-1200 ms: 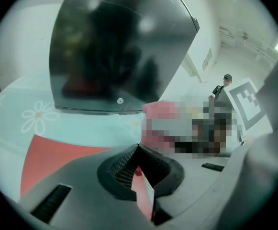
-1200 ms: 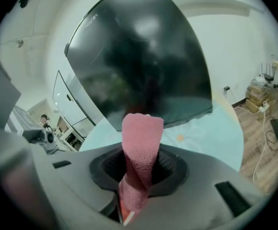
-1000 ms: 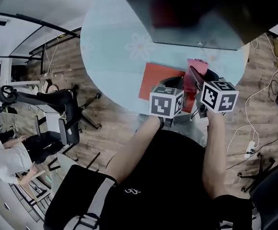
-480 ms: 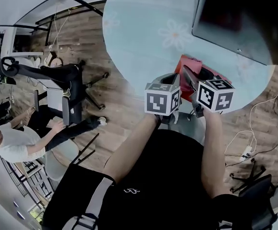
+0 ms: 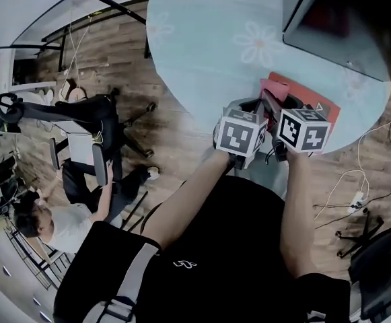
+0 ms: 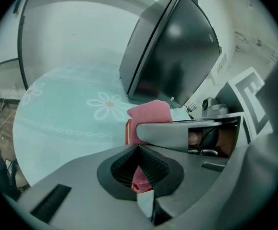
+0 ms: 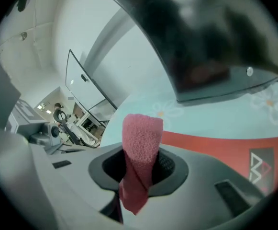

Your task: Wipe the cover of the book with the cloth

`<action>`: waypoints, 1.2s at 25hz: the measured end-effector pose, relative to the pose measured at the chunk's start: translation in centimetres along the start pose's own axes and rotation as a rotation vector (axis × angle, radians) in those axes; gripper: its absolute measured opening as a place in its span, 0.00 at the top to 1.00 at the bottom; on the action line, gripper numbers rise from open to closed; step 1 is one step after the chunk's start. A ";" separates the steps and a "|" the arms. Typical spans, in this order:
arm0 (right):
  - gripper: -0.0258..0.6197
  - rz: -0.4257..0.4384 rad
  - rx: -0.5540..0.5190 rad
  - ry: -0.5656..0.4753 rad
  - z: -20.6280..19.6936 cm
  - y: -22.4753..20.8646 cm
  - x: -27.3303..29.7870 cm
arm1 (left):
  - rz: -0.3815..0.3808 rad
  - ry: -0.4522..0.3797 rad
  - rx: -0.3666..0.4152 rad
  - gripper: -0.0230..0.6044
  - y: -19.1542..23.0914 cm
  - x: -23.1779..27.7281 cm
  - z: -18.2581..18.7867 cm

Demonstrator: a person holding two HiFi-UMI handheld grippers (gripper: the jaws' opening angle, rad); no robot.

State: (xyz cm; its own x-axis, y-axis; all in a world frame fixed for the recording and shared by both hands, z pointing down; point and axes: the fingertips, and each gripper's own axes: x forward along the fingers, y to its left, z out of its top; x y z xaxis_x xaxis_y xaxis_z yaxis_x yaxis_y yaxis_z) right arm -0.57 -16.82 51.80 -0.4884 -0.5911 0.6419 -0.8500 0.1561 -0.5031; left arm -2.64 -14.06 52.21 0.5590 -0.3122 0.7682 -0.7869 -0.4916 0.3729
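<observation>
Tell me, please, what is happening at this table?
A person works at the round pale-blue flowered table with a gripper in each hand. The right gripper is shut on a pink terry cloth, held over the flat red book. The left gripper is closed on a red edge, apparently the book's, as if to steady it. Whether the cloth touches the cover cannot be told.

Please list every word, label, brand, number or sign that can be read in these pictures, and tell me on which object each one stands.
No words or numbers can be read in these pictures.
Book: a small dark label near its corner bears a white angular emblem; any letters are too blurred to read.
Marker cubes: black-and-white square patterns only, no letters.
Monitor: no brand name can be made out.
</observation>
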 end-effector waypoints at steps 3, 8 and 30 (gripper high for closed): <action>0.81 -0.049 0.032 0.032 -1.4 -1.0 0.3 | -0.031 0.070 0.010 0.94 -0.4 1.4 -1.6; 0.81 -0.083 0.079 0.029 -2.9 -2.5 0.4 | -0.041 0.117 0.051 0.94 -0.7 2.5 -3.1; 0.81 -0.107 0.030 0.030 -3.8 -3.1 -0.5 | -0.051 0.124 0.032 0.94 -1.6 2.6 -3.8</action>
State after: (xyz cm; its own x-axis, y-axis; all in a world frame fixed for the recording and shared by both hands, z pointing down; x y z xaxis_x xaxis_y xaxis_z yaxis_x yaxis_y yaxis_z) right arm 1.52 -13.98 55.22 -0.4013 -0.5794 0.7094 -0.8914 0.0690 -0.4479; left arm -0.90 -11.01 55.63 0.5600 -0.1846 0.8077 -0.7485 -0.5306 0.3977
